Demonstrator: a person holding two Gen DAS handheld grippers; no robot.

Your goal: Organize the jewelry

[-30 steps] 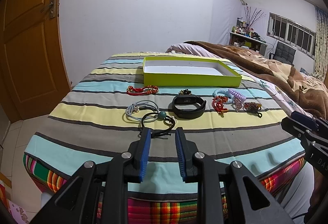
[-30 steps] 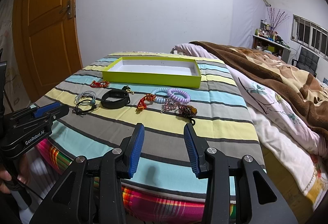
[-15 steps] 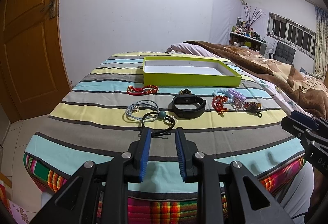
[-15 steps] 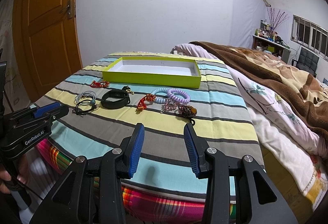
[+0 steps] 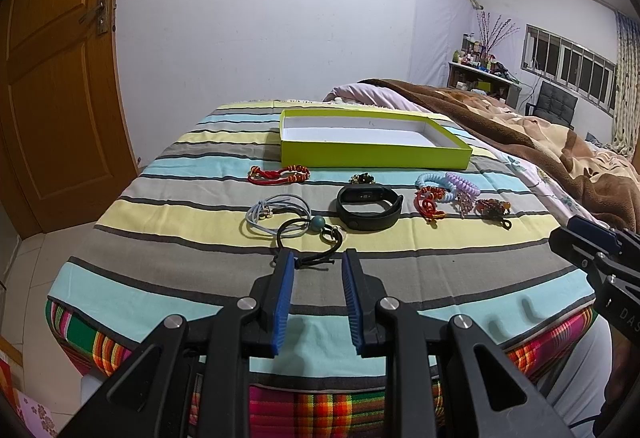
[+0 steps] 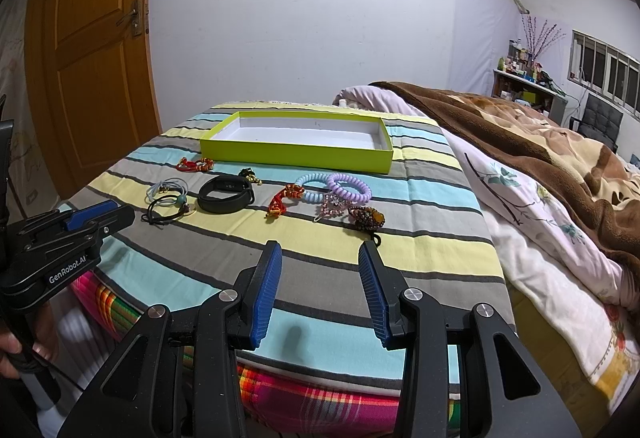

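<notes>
A lime-green box [image 5: 374, 154] with a white inside stands empty on the striped cloth; it also shows in the right wrist view [image 6: 296, 154]. In front of it lie a red cord bracelet [image 5: 278, 174], grey hair ties [image 5: 276, 213], a black cord with a teal bead [image 5: 310, 234], a black wristband [image 5: 368, 206], a red knot charm [image 5: 429, 202], blue and purple coil ties [image 5: 448, 185] and a dark beaded clip [image 5: 494, 209]. My left gripper [image 5: 316, 258] is open and empty, just short of the black cord. My right gripper [image 6: 319, 250] is open and empty, short of the beaded clip [image 6: 366, 218].
The striped cloth [image 5: 200, 278] covers a bed end with a plaid edge below. A brown blanket [image 6: 540, 141] lies on the right. A wooden door [image 5: 52, 97] stands at the left. The left gripper also shows in the right wrist view [image 6: 98, 215].
</notes>
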